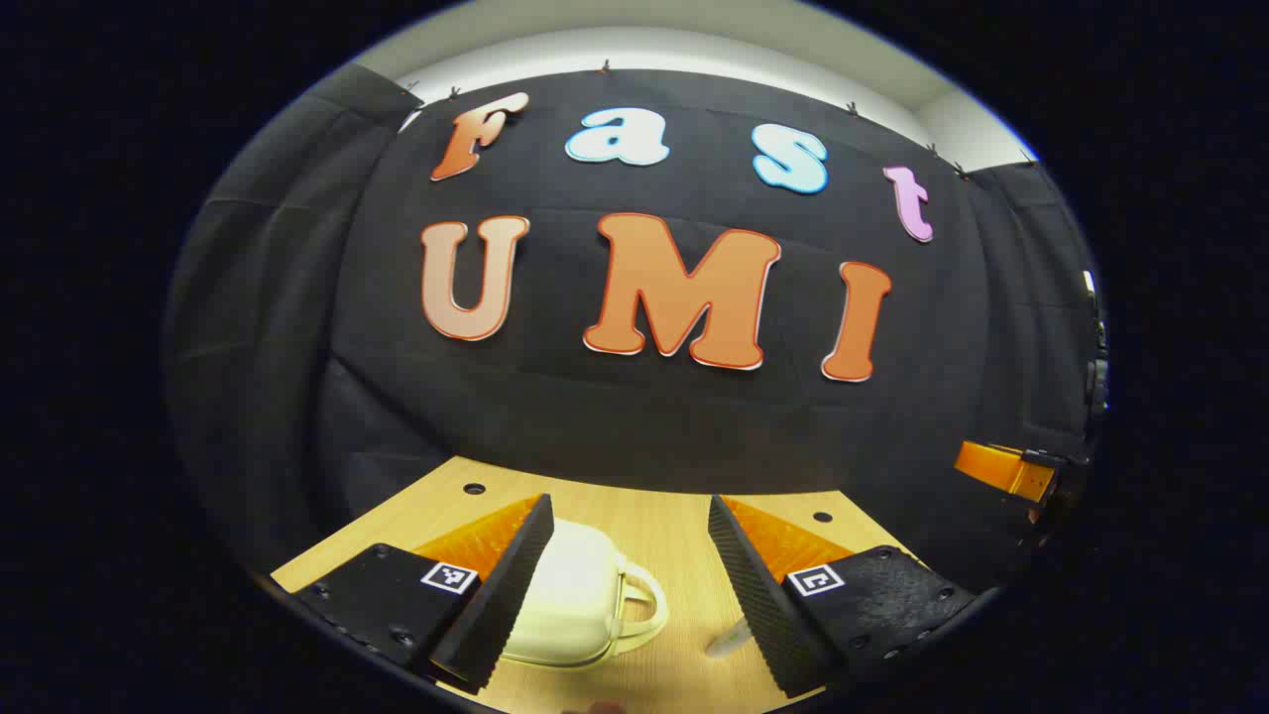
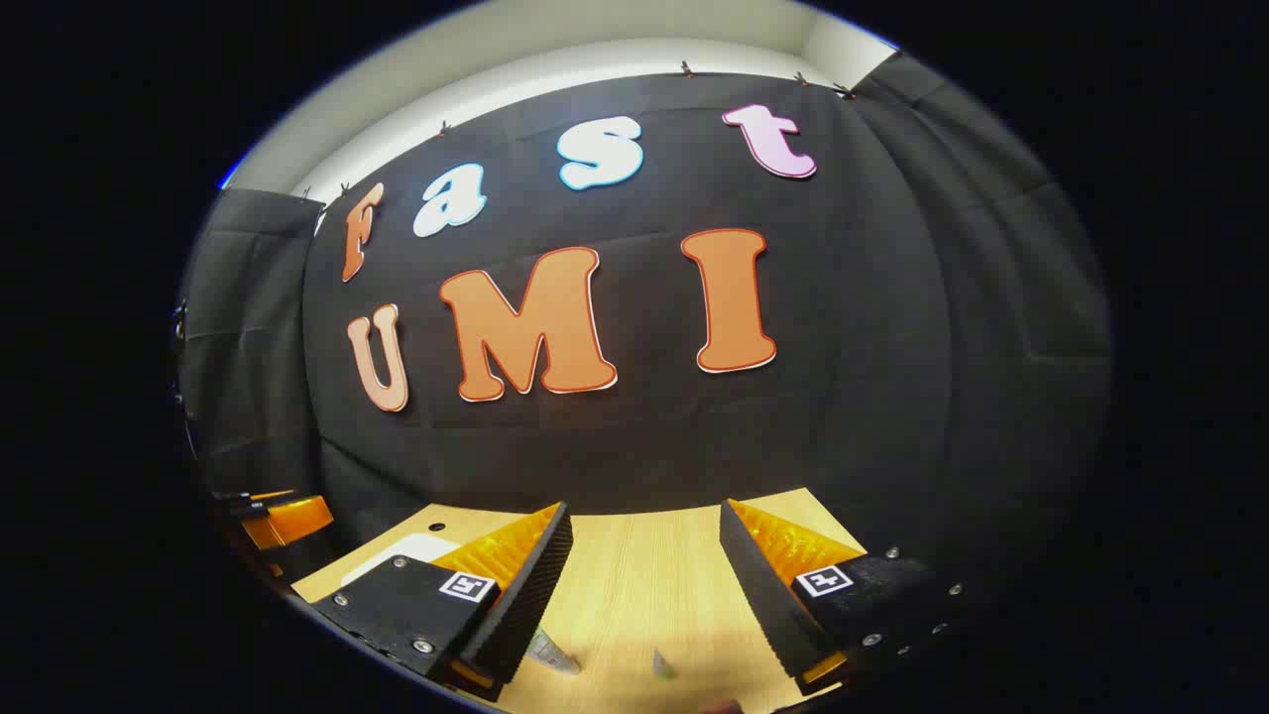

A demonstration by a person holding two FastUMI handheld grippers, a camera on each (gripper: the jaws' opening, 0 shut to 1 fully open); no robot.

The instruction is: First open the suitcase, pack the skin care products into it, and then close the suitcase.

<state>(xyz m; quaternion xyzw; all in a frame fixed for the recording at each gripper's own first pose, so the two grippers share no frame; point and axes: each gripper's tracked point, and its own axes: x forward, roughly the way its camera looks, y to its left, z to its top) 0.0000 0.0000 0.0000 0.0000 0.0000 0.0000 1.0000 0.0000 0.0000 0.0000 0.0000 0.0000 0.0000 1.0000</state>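
Note:
A small cream suitcase (image 1: 570, 595) with a loop handle lies shut on the wooden table (image 1: 664, 535), low in the left gripper view. My left gripper (image 1: 630, 506) hovers above it, open, and its left finger (image 1: 496, 595) covers the case's left side. A pale tube tip (image 1: 729, 637) pokes out beside the right finger. In the right gripper view my right gripper (image 2: 644, 511) is open over bare table (image 2: 644, 585). Two small skin care items, a tube end (image 2: 551, 652) and a greenish tip (image 2: 662, 665), lie low between its fingers. A corner of the suitcase (image 2: 402, 551) shows at the left.
The right gripper's orange body (image 1: 1001, 468) shows at the far right of the left gripper view. The left gripper's orange body (image 2: 288, 521) shows at the far left of the right gripper view. Black cloth walls close off the table's far edge. Small holes (image 1: 474, 489) dot the tabletop.

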